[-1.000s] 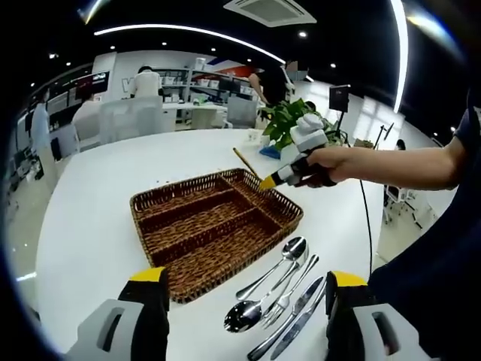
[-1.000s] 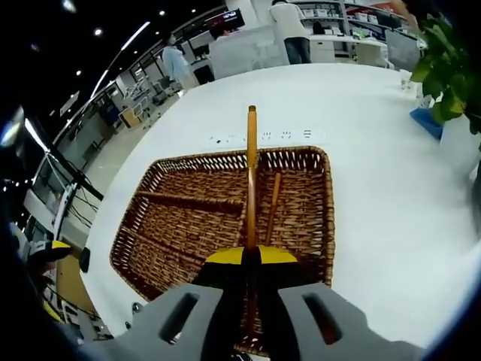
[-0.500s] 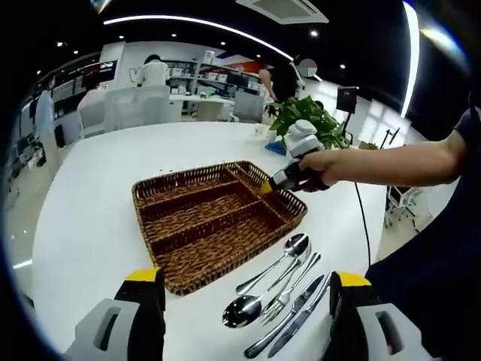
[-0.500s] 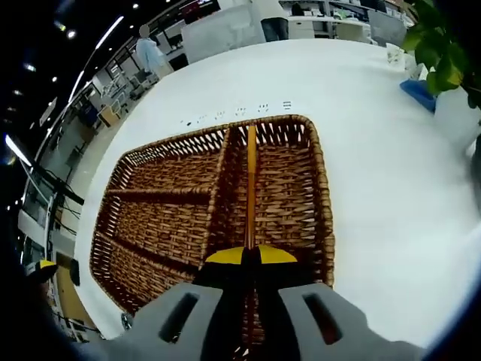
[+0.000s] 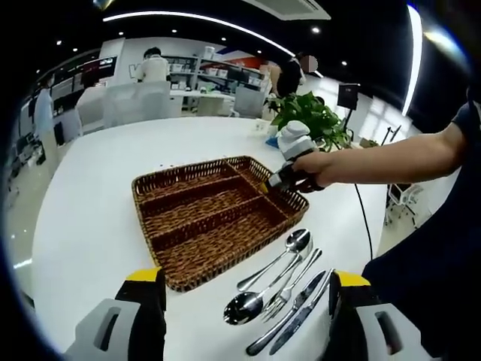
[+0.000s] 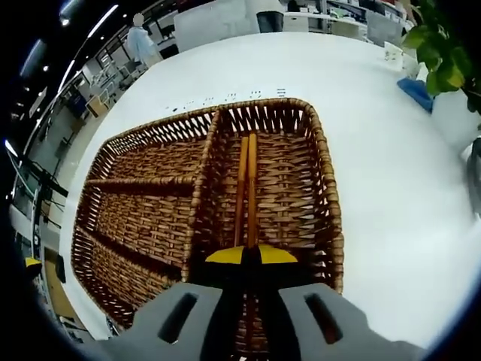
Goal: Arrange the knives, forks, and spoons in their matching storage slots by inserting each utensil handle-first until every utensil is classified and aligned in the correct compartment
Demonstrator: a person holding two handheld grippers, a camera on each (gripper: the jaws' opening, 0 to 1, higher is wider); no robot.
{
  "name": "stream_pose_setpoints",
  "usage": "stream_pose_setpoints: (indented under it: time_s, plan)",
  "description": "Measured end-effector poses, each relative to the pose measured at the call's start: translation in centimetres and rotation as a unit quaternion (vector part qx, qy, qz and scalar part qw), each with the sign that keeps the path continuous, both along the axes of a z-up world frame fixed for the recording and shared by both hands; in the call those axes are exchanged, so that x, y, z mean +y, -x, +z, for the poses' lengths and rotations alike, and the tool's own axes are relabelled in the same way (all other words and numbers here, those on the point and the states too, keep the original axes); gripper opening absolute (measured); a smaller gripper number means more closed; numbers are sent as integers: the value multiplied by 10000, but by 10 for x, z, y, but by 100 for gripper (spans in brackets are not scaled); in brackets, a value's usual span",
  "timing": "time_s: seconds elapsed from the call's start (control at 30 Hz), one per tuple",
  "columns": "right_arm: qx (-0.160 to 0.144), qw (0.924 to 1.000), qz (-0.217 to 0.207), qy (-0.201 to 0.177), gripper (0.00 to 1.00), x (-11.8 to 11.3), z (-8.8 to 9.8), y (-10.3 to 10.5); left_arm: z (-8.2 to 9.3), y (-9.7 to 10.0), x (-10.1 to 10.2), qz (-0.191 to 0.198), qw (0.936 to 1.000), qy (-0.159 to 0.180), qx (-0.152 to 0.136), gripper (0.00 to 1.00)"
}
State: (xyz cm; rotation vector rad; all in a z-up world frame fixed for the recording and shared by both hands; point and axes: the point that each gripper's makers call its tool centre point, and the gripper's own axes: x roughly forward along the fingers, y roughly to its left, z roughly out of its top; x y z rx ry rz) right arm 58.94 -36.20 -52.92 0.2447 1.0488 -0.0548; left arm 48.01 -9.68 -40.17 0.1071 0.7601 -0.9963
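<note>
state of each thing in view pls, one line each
basket: flat on the table, long slots bare
chopsticks: a pair down in the basket's end slot, one gripped
spoons: loose on the table beside the basket
fork: loose on the table among the spoons
knives: loose on the table, side by side
right hand-held gripper: shut on a chopstick
left hand-held gripper: open, holding nothing

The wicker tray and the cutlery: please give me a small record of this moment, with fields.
table: white, round
wicker tray: brown, several compartments
right gripper: shut on wooden chopsticks, over the tray's end compartment
wooden chopsticks: pair, lying along that compartment
left gripper: open, holding nothing
spoons: two, on the table beside the tray
fork: beside the spoons
knives: two, nearest the left gripper
</note>
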Motion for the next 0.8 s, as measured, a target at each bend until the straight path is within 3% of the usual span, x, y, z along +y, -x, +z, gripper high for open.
stream_pose_setpoints:
  time_s: [0.43, 0.8]
  plan:
    - [-208, 9989, 377, 187, 19, 2, 17, 13, 0, 0, -8, -106, 9999, -6, 11, 95]
    - [-703, 9954, 638, -143, 34, 19, 46, 33, 5, 3, -14, -265, 9996, 23, 8, 95]
